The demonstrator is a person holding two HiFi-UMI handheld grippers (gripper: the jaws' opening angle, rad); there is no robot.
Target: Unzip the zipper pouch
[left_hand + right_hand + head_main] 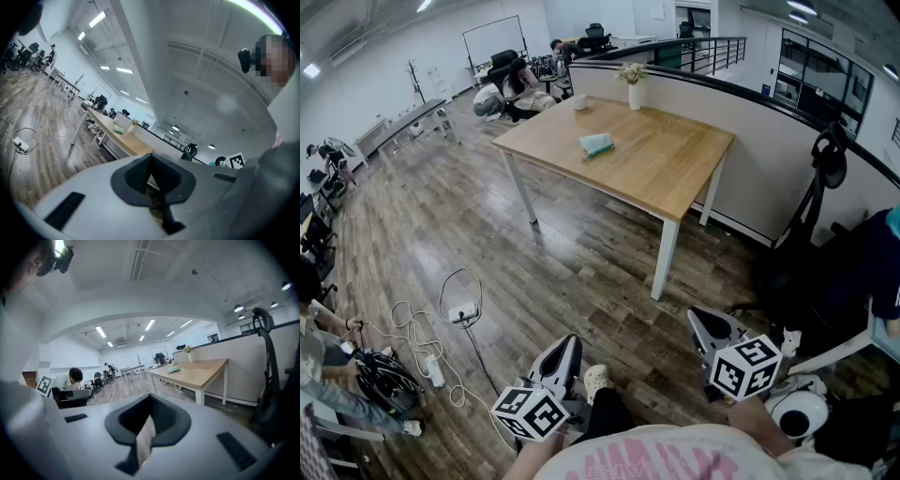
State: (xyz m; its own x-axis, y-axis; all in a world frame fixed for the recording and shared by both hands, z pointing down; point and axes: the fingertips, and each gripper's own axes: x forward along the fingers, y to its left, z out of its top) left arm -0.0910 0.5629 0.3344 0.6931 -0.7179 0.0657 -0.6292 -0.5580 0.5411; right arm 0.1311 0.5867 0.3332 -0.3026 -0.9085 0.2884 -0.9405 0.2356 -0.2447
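Left claw, right claw clenched, empty, held low by body. Teal pouch, probably zipper pouch, on worktop, well apart; approach not begun.

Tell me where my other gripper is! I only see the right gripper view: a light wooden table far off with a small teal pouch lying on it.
Observer: Your left gripper hangs low beside your leg, well short of the light wooden table.
Operator: Is it holding anything?
Observer: No. In the left gripper view its jaws are together with nothing between them.
Operator: Is there stuff on the floor I could trip on?
Observer: Maybe. A white power strip with white cables lies on the wooden floor off to your left. It looks clear of the straight way to the small teal pouch.
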